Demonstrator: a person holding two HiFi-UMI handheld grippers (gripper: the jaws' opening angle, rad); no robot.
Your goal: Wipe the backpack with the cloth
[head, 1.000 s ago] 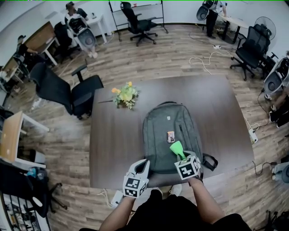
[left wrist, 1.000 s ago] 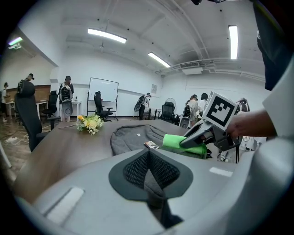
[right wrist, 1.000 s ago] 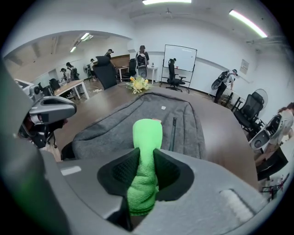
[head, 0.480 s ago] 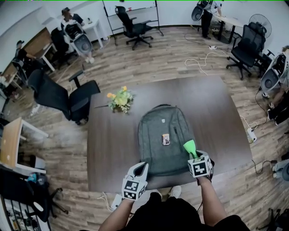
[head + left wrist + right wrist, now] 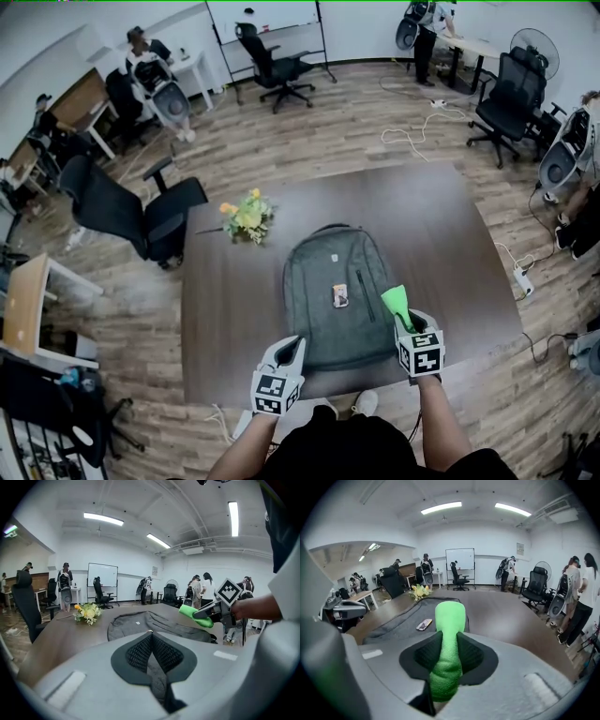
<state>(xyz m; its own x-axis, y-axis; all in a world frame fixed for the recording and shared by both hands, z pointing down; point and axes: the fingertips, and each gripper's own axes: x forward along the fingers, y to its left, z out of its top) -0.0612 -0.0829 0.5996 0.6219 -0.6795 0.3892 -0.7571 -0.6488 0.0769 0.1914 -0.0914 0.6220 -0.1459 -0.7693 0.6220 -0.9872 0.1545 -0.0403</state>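
Observation:
A grey backpack (image 5: 333,291) lies flat in the middle of the dark table (image 5: 450,234), a small tag (image 5: 340,296) on its front. My right gripper (image 5: 405,317) hovers over the backpack's near right edge, shut on a rolled green cloth (image 5: 395,305) that sticks out past the jaws (image 5: 449,620). My left gripper (image 5: 287,353) is shut with nothing in it, near the table's front edge beside the backpack's near left corner. From the left gripper view the backpack (image 5: 154,623) lies ahead and the right gripper (image 5: 206,616) holds the cloth (image 5: 192,613) above it.
A small bunch of yellow flowers (image 5: 242,217) lies on the table left of the backpack. Black office chairs (image 5: 127,202) stand around on the wooden floor. People stand at desks at the room's far side. A cable (image 5: 417,127) trails on the floor beyond the table.
My right gripper with the green cloth has shifted to the right, from over the backpack's lower middle to its near right edge. The left gripper has stayed about where it was.

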